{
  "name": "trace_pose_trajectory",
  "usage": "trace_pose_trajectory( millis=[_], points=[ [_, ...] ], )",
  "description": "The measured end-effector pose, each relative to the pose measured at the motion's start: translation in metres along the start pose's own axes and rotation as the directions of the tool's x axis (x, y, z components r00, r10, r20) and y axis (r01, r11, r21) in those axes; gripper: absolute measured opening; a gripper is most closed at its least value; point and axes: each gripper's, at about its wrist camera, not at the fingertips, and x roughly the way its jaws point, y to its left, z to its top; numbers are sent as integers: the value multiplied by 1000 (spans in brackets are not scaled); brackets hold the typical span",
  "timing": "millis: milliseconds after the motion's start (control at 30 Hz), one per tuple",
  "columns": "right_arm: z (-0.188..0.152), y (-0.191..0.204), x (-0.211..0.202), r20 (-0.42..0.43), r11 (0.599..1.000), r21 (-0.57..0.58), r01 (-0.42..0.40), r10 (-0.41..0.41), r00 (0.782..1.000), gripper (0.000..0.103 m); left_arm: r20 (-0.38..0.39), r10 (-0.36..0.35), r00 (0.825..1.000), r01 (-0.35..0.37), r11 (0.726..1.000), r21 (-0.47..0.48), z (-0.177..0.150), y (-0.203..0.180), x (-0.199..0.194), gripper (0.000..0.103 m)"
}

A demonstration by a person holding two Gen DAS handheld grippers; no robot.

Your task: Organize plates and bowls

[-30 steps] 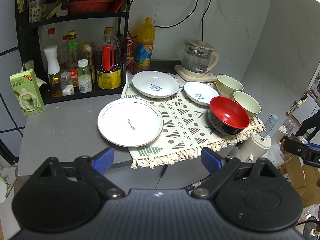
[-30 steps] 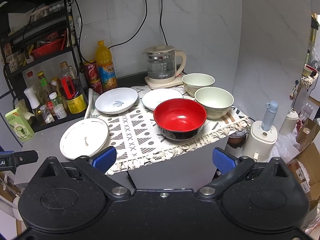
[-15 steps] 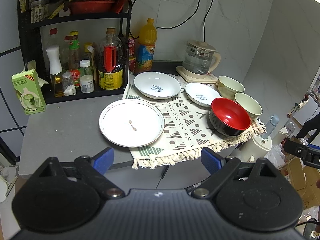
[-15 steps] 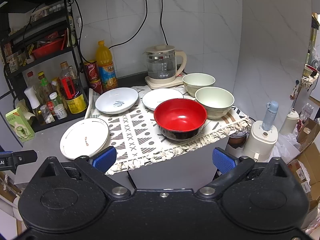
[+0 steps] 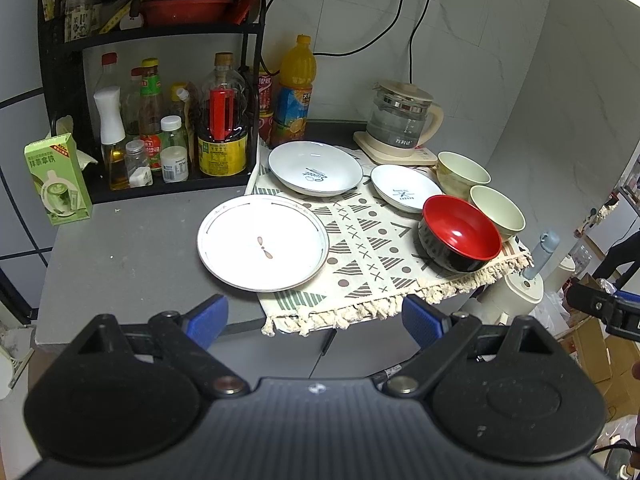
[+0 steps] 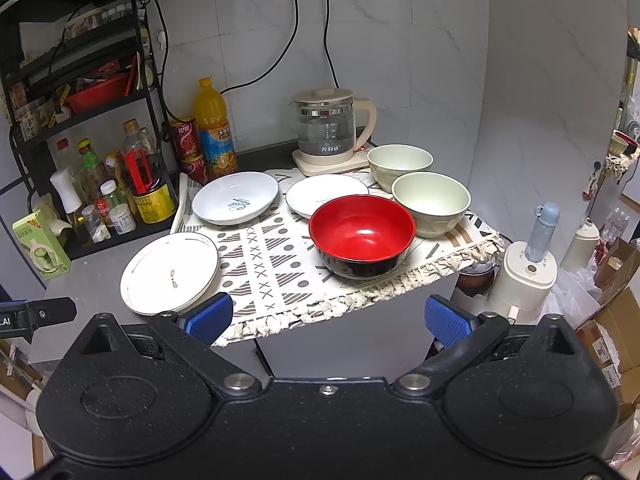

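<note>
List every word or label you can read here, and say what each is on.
"Sweet": script inside the back plate.
".AI": tag on the left gripper, at the right view's edge.
Kettle: Chinese label, blurred.
Green carton: Chinese words, too blurred.
Bottles, cans: unreadable.

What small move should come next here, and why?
Probably ease the right gripper forward toward the red bowl. Both grippers hang open and empty short of the counter edge, nothing is stacked yet, and that bowl sits nearest the right gripper at the cloth's front edge. The left gripper faces the big plate, a fair alternative.
</note>
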Motion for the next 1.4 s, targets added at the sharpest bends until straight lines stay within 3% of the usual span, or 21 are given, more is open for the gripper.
trace_pose_trajectory(
  millis=[833,1400],
  points=[
    [3,4,-2,5,1000,-26,-9,9,1000,103,8,16,1000,-16,999,-31,-3,4,-3,93],
    [17,-29,22,-12,1000,19,22,-22,1000,103,-27,31,999,-32,999,-37,22,-23,25,93]
  ],
)
